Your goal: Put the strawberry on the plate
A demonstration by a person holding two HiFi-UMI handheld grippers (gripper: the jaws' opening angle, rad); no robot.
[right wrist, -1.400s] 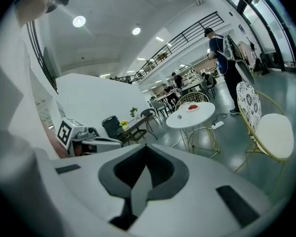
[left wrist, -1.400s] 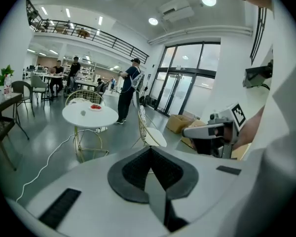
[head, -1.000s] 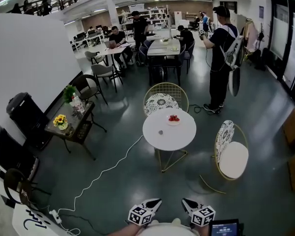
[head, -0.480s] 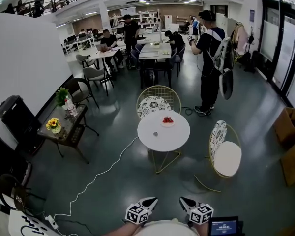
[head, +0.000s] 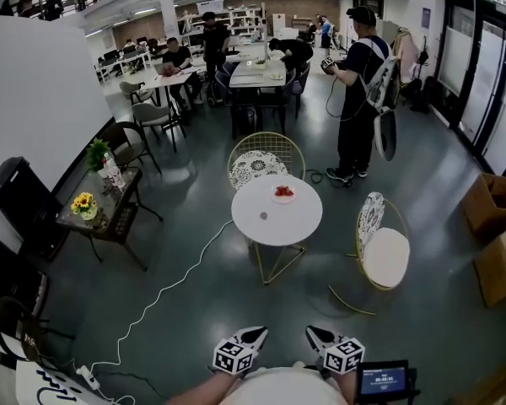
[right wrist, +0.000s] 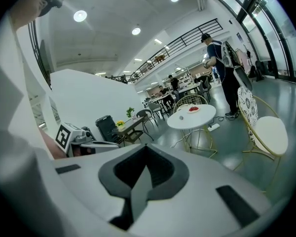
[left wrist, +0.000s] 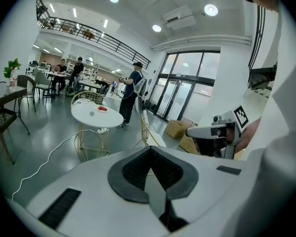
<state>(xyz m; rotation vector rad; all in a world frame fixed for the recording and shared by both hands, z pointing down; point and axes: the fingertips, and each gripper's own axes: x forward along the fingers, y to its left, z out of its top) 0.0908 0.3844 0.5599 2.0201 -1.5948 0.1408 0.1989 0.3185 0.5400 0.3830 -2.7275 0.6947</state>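
A round white table (head: 277,226) stands a few steps ahead on the grey floor. On its far side sits a small plate (head: 283,194) with red strawberry pieces on it. A small grey object (head: 263,216) lies near the table's middle. Both grippers are held close to my body at the bottom edge, far from the table. My left gripper (head: 255,337) is shut and holds nothing, and so is my right gripper (head: 315,335). The left gripper view shows the jaws (left wrist: 150,149) together and the table (left wrist: 96,116) far off. In the right gripper view the jaws (right wrist: 147,151) are together too.
A gold wire chair (head: 266,160) stands behind the table and another (head: 384,251) to its right. A person (head: 358,91) stands beyond the table. A dark side table with flowers (head: 97,207) is at left. A white cable (head: 169,287) crosses the floor. Cardboard boxes (head: 489,205) sit at right.
The whole view has shifted a little: the table and chairs have drifted left and up in the picture. Both grippers stay shut at the bottom edge.
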